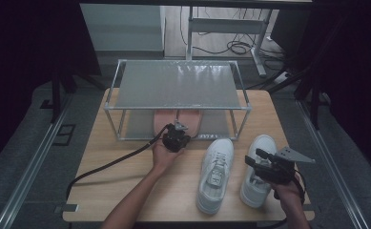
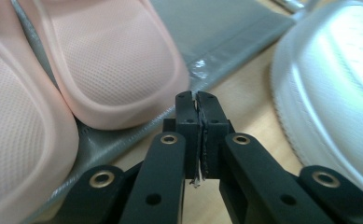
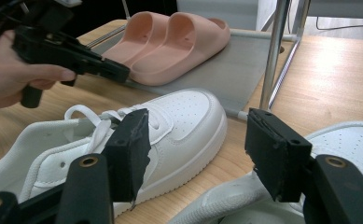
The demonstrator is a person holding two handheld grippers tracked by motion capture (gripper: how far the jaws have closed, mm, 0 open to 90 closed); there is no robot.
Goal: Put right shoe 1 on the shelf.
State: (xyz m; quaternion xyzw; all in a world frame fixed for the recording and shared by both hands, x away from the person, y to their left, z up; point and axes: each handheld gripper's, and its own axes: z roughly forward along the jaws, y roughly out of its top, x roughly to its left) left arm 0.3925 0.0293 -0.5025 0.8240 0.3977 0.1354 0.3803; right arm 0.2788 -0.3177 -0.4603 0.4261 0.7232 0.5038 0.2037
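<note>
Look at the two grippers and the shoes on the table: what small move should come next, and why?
Probably lower the right gripper onto the right white sneaker and close on its side. Its jaws stand open just above that sneaker, while the pink slippers already sit on the rack's lower shelf and both sneakers lie on the table. The left gripper is shut and empty by the slippers.

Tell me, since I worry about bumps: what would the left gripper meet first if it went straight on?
Probably the edge of the rack's lower shelf, just beyond the shut left gripper, with the pink slippers close beside that line; depth is hard to judge.
</note>
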